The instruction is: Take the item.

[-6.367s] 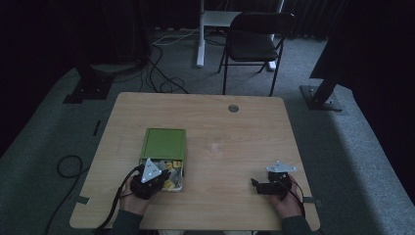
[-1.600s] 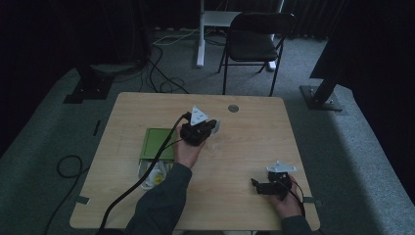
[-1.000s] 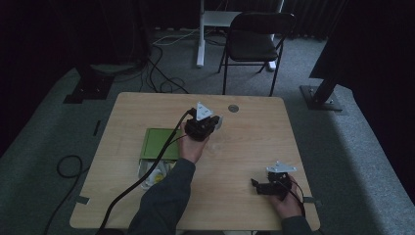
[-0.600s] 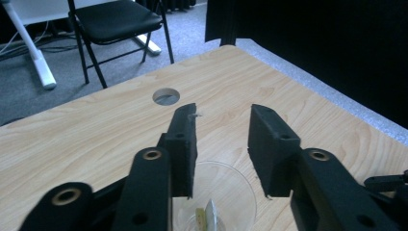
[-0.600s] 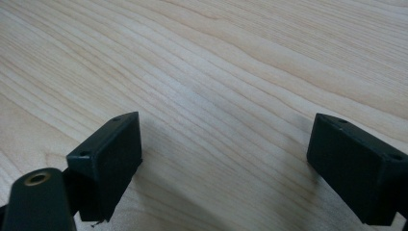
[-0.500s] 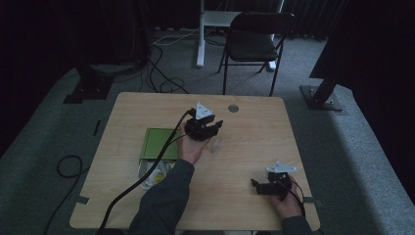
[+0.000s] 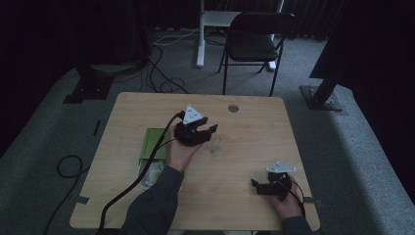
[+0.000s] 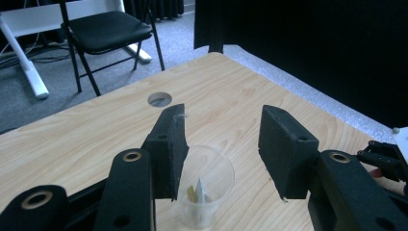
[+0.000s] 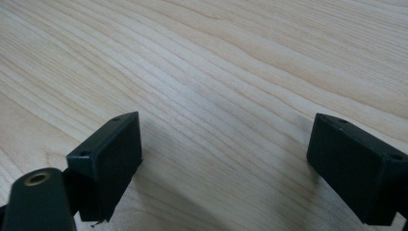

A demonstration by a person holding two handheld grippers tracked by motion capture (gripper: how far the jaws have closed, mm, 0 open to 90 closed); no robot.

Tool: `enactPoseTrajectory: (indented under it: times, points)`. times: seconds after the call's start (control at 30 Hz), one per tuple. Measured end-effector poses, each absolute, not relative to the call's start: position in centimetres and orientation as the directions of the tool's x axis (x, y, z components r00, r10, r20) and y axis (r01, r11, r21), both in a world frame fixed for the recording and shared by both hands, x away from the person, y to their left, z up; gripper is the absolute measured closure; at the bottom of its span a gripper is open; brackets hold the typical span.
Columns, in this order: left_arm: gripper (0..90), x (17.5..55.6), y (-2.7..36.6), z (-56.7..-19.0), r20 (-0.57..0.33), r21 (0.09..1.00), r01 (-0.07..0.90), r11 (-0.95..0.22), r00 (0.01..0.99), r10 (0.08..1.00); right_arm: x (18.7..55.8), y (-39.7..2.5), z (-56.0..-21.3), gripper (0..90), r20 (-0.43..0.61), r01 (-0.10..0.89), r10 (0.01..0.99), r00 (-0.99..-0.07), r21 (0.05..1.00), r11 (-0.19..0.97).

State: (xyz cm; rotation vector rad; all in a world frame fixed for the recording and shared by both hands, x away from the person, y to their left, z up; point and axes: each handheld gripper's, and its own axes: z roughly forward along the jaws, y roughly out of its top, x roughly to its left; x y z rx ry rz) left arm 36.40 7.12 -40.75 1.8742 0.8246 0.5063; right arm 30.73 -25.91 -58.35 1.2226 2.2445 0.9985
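My right gripper (image 7: pixel 261 188) sits low at the lower right of the high view, jaws spread wide over bare light wooden table (image 9: pixel 226 62), holding nothing. At lower left of the high view a crumpled pale plastic bag (image 7: pixel 152 172) lies just below a flat green tray (image 7: pixel 152 143). My left gripper (image 8: pixel 222 144) is in the middle of the high view, jaws wide apart, gripping nothing. The small clear plastic cup (image 8: pixel 204 185) stands upright on the table just below and between those jaws in the left gripper view, nearer the left jaw, with a small pale scrap inside it. In the high view the cup (image 7: pixel 215 145) is just right of that gripper.

Risk, as I judge it: the cup looks light and thin. If I drop or swing the near jaw, I could clip the rim and tip it, spilling the scrap. Closing hard could crush it.

Farther up, a round cable hole (image 8: pixel 160 99), then a black folding chair (image 7: pixel 254 41).
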Motion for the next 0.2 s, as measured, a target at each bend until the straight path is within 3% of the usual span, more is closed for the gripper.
enactPoseTrajectory:
  times: [0.2]
  points:
    - [53.4, 35.5, 8.6, -40.6, -0.020, 0.910, 0.319, -0.266, 0.674, 0.738, 30.7, -25.9, -58.3, 11.5, -0.004, 0.560, 0.842, -0.540, 0.744, 0.363]
